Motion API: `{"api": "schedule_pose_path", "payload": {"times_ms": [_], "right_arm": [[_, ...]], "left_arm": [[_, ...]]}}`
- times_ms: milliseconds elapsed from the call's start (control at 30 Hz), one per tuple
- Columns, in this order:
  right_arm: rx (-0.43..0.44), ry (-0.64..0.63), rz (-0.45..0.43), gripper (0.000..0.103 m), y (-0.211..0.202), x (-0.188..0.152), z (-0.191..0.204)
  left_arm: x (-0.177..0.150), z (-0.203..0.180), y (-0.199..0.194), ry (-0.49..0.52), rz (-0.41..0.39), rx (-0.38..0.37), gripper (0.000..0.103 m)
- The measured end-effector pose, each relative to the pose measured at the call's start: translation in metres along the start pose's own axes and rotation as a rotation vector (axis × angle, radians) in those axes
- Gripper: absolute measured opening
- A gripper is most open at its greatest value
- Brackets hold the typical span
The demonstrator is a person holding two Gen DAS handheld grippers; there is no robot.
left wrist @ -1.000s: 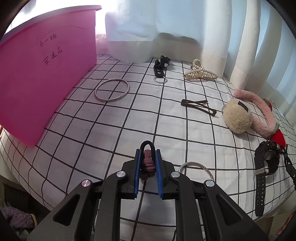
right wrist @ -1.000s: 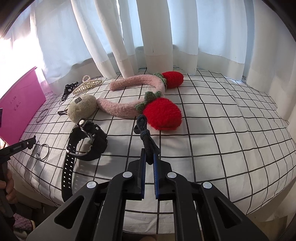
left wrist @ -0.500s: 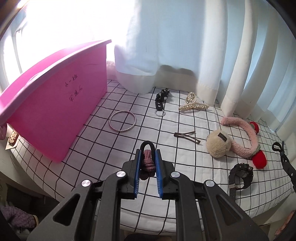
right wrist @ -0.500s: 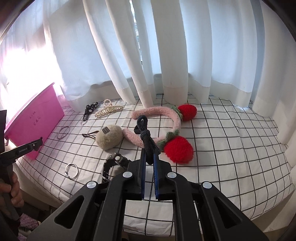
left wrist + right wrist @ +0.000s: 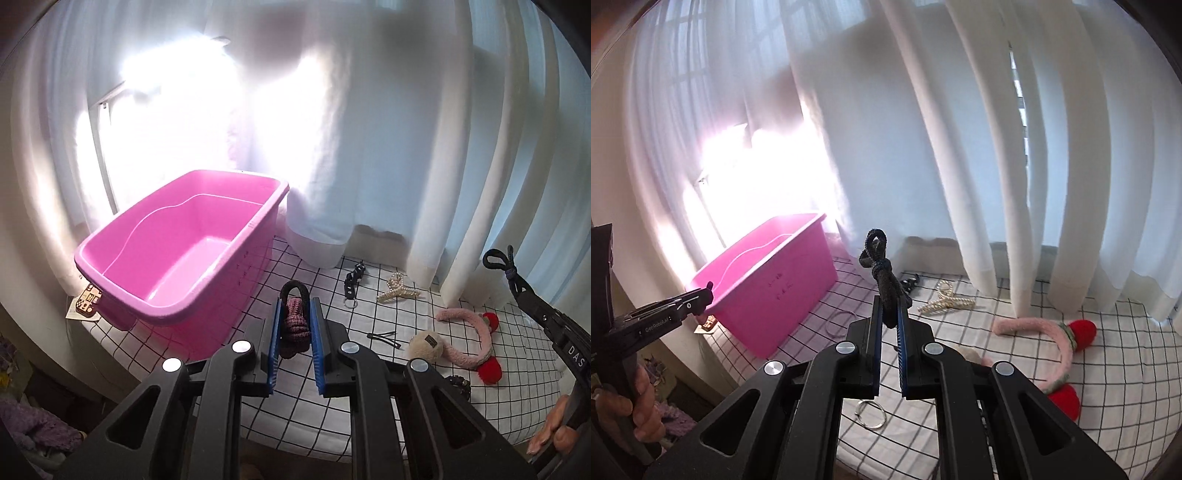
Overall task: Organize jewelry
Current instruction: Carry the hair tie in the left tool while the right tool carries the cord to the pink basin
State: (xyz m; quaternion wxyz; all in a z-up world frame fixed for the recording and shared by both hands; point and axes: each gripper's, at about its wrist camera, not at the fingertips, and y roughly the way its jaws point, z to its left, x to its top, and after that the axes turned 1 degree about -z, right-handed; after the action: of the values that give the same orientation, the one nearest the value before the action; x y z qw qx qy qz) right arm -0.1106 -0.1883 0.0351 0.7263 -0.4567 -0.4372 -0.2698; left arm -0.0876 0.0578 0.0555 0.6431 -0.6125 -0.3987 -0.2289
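Left gripper (image 5: 294, 321): its blue fingers (image 5: 275, 332) are nearly closed, pinching a knotted maroon-and-black fabric hair tie (image 5: 293, 323), whose black loop pokes up past the tips. Right gripper (image 5: 888, 325): fingers clamped fully together on a dark navy knotted cord hair tie (image 5: 881, 271), which stands up and leans left out of the tips. Both hang above the grid-patterned bed (image 5: 399, 295). The open pink plastic bin (image 5: 184, 258) sits left of centre in both views, mouth up, its long axis running away toward the curtains. In the left wrist view it lies just up and left of the fingers; in the right wrist view it is farther left, so the left gripper looks nearer and likely drops first. Still on the bed: a pearl claw clip (image 5: 397, 291), a pink plush strawberry headband (image 5: 476, 339) and a silver bangle (image 5: 840, 323).
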Motion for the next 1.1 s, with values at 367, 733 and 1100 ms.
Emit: {"api": "schedule_pose_path", "payload": {"times_ms": [367, 733, 1100], "right_arm": [[0.214, -0.052, 0.05, 0.007, 0.101, 0.066, 0.112], [0.266, -0.162, 0.191, 0.007, 0.228, 0.101, 0.217], [0.187, -0.187, 0.423, 0.007, 0.338, 0.097, 0.237]], "left_arm": [[0.052, 0.102, 0.02, -0.084, -0.018, 0.099, 0.015], [0.09, 0.187, 0.105, -0.166, 0.085, 0.115, 0.015], [0.09, 0.228, 0.181, -0.211, 0.276, 0.118, 0.015]]}}
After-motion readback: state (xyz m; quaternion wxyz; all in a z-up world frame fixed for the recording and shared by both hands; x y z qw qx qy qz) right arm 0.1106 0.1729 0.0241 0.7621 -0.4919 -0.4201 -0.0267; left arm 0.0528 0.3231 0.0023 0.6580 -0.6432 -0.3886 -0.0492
